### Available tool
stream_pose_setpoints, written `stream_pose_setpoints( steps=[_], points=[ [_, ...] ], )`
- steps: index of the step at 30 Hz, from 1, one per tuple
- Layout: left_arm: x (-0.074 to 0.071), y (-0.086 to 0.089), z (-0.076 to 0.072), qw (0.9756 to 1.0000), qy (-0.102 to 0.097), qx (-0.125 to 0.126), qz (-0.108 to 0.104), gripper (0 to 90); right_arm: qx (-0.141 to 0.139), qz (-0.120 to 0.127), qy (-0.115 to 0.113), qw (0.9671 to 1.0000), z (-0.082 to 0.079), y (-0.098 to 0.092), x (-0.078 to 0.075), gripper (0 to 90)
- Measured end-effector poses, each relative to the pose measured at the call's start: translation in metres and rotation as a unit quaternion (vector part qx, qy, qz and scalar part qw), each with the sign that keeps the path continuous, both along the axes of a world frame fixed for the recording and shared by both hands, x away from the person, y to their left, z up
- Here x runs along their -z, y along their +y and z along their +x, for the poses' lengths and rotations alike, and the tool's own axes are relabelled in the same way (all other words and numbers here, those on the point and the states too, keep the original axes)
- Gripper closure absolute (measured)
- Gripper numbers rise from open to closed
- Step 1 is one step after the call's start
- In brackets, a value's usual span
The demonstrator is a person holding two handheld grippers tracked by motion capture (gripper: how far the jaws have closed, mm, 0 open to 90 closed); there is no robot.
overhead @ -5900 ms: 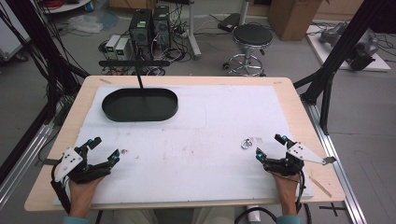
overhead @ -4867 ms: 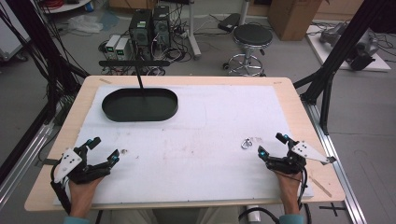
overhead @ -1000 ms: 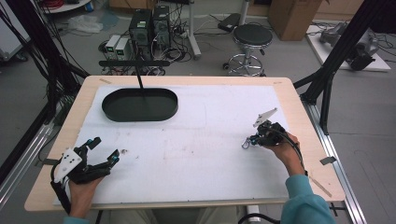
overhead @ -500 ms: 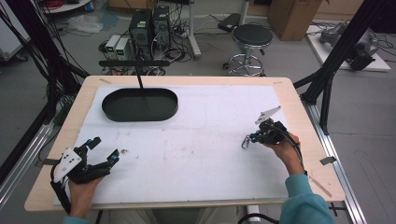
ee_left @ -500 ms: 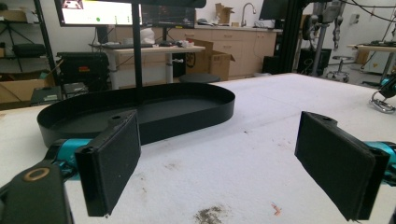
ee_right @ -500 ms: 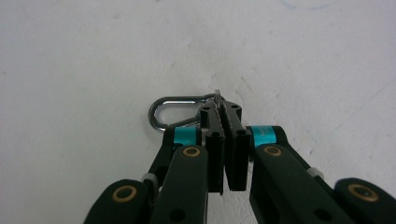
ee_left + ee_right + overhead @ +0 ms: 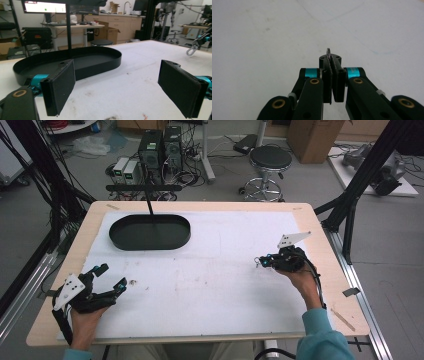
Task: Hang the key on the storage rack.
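Observation:
My right gripper hovers over the right part of the white table cover, shut on a small silver metal ring whose edge pokes out past the pressed pads. The left gripper view shows that ring hanging from the far gripper's tips. My left gripper rests at the near left with its pads wide apart and nothing between them. A second small silvery piece lies on the cover just beyond its tips. A black oval tray stands at the far left, and its wall lies ahead of the left gripper.
A thin black post rises at the tray's far side. Black frame struts stand off the table's right corner. The white cover spans the wooden table top, with faint smudges in the middle.
Earlier the right gripper sat at the near right beside the ring on the cover. It has since taken the ring and moved farther in. Over the last second, nothing moved.

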State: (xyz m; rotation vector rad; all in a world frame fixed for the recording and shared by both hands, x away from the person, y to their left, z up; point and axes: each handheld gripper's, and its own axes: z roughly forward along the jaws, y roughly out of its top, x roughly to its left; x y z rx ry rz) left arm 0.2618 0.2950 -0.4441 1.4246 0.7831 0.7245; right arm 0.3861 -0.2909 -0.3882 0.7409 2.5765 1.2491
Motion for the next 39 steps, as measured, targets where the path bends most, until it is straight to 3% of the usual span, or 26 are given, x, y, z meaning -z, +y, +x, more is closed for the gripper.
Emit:
stream_pose_setpoints(
  steps=[2, 3, 4, 8, 12, 13, 15, 19, 21, 22, 23, 26, 27, 32, 37, 39],
  points=[
    [-0.006, -0.001, 0.003, 0.9999, 0.001, 0.014, 0.002, 14.8, -0.004, 0.011, -0.004, 0.9999, 0.0, 0.002, -0.001, 89.2],
    [-0.009, -0.001, 0.005, 0.9996, 0.004, 0.026, 0.002, 14.8, -0.012, 0.031, -0.009, 0.9994, -0.001, 0.006, -0.004, 89.2],
    [-0.012, -0.001, 0.007, 0.9991, 0.008, 0.041, -0.002, 14.8, -0.012, 0.031, -0.009, 0.9994, -0.001, 0.006, -0.004, 89.2],
    [-0.025, -0.003, 0.016, 0.9971, 0.019, 0.073, -0.006, 14.8, -0.043, 0.08, -0.026, 0.9955, -0.003, 0.022, -0.009, 89.2],
    [-0.04, -0.006, 0.026, 0.9948, 0.031, 0.096, 0.012, 14.7, -0.06, 0.094, -0.024, 0.9934, -0.003, 0.032, -0.011, 89.2],
    [-0.044, -0.008, 0.028, 0.9943, 0.034, 0.1, 0.017, 14.7, -0.073, 0.104, -0.026, 0.9915, -0.001, 0.039, -0.014, 89.2],
    [-0.052, -0.011, 0.033, 0.9933, 0.031, 0.108, 0.029, 14.7, -0.079, 0.111, -0.026, 0.9903, -0.001, 0.043, -0.016, 89.2],
    [-0.063, -0.019, 0.042, 0.9907, 0.035, 0.129, 0.026, 15.0, -0.103, 0.131, -0.031, 0.9855, 0.002, 0.059, -0.025, 89.2],
    [-0.068, -0.022, 0.047, 0.9882, 0.042, 0.146, 0.023, 15.0, -0.114, 0.14, -0.042, 0.9826, 0.002, 0.066, -0.029, 89.2],
    [-0.07, -0.024, 0.05, 0.9874, 0.044, 0.15, 0.024, 15.0, -0.124, 0.154, -0.041, 0.9793, 0.003, 0.073, -0.033, 89.2],
    [-0.072, -0.026, 0.052, 0.9858, 0.049, 0.158, 0.029, 15.0, -0.124, 0.154, -0.041, 0.9793, 0.003, 0.073, -0.033, 89.2],
    [-0.077, -0.032, 0.057, 0.9824, 0.06, 0.171, 0.044, 15.0, -0.142, 0.171, -0.044, 0.9741, 0.005, 0.086, -0.04, 89.1],
    [-0.079, -0.034, 0.059, 0.9815, 0.063, 0.175, 0.046, 15.0, -0.142, 0.171, -0.044, 0.9741, 0.005, 0.086, -0.04, 89.1],
    [-0.088, -0.042, 0.066, 0.976, 0.056, 0.201, 0.063, 14.9, -0.172, 0.185, -0.047, 0.9663, 0.006, 0.106, -0.049, 89.1],
    [-0.098, -0.057, 0.073, 0.9688, 0.053, 0.231, 0.074, 14.9, -0.188, 0.186, -0.046, 0.9635, 0.006, 0.118, -0.054, 89.1],
    [-0.101, -0.064, 0.076, 0.9648, 0.052, 0.246, 0.079, 14.9, -0.194, 0.188, -0.043, 0.9617, 0.006, 0.125, -0.055, 89.1]
  ],
)
